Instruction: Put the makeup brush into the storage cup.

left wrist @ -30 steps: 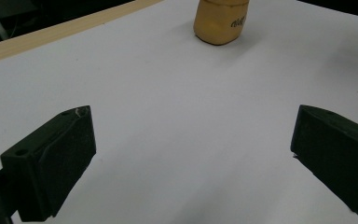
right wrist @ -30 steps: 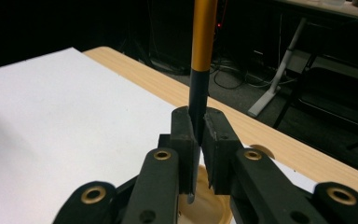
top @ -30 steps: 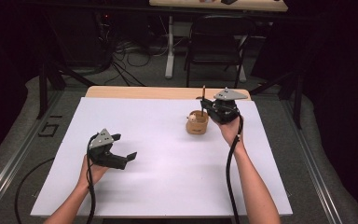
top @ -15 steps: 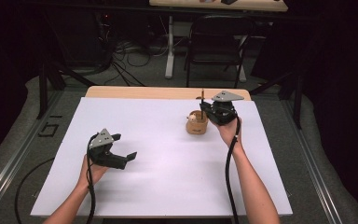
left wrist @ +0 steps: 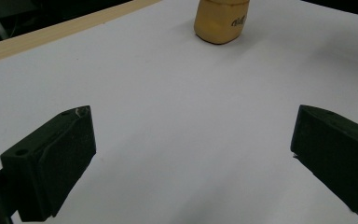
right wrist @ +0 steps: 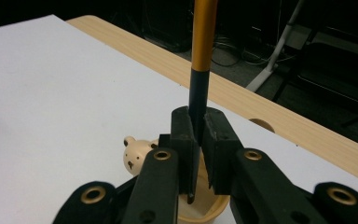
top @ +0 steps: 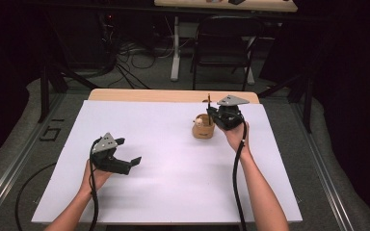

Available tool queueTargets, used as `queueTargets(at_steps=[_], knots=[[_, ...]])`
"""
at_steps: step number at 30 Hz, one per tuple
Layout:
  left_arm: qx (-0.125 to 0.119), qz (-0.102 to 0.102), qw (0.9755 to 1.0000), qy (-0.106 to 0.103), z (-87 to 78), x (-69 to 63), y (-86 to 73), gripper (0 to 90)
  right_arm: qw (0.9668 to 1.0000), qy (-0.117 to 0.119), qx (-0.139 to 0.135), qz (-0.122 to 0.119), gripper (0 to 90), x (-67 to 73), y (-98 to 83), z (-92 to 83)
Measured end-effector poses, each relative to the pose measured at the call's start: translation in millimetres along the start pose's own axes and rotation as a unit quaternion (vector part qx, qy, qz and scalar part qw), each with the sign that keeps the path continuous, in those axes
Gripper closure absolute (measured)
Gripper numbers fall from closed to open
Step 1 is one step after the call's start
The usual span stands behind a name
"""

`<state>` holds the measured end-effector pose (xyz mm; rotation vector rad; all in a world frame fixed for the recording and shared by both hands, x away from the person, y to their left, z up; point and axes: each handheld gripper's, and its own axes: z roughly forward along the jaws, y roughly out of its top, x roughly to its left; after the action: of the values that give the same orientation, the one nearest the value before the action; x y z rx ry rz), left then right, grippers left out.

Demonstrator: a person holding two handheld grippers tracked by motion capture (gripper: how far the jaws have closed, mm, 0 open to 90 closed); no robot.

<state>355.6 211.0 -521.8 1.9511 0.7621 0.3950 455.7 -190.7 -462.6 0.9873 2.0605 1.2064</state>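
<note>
Done: we have the right gripper [right wrist: 199,140] clamped on 1 pencil [right wrist: 200,56], upright above the bear cup [right wrist: 200,207].
Left: we judge lowering it in; left gripper [left wrist: 191,163] gapes, idle.

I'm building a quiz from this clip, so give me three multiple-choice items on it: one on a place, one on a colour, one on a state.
1. Where is the bear cup?
A. beside the right gripper
B. beside the left gripper
C. on the chair

2. The pen is
A. green and white
B. orange and black
C. all red

3. The left gripper's jaws are
A. shut on the pen
B. shut on nothing
C. open

Key: 1 A, the cup stands under the right gripper; 2 B, orange upper shaft, black lower part; 3 C, the jaws stand wide apart over bare table.
</note>
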Motion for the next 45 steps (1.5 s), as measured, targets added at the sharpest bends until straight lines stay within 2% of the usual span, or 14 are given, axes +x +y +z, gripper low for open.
queueTargets(at_steps=[7,9,11,16,24,34,45], knots=[[-0.001,-0.002,1.0,0.0,0.1,0.0,-0.2,0.0,0.9999,-0.001,0.015,-0.007,80.7,1.1,-2.8,4.6],[-0.001,-0.002,1.0,0.0,0.1,0.0,-0.2,0.0,0.9999,0.005,0.016,-0.002,68.7,0.6,-2.9,4.5],[-0.001,-0.002,1.0,0.0,-0.1,-0.1,-0.2,0.0,0.9998,0.007,0.019,0.002,63.2,-0.1,-2.9,4.0],[-0.002,0.0,1.0,0.0,-0.5,-0.4,0.1,0.0,0.9996,0.015,0.018,0.016,41.7,-1.9,-3.0,-0.8],[-0.004,0.001,1.0,-0.001,-0.6,-1.2,0.8,0.0,0.999,0.035,0.011,0.027,20.6,-1.9,-4.2,-15.0],[-0.008,0.002,1.0,0.003,-3.4,0.1,1.9,0.0,0.9984,0.054,-0.004,0.018,8.9,10.8,-8.3,-28.7],[-0.011,0.001,0.9999,0.008,-2.1,-2.4,3.4,0.0,0.9968,0.068,-0.029,0.03,0.1,17.3,-14.8,-44.6]])
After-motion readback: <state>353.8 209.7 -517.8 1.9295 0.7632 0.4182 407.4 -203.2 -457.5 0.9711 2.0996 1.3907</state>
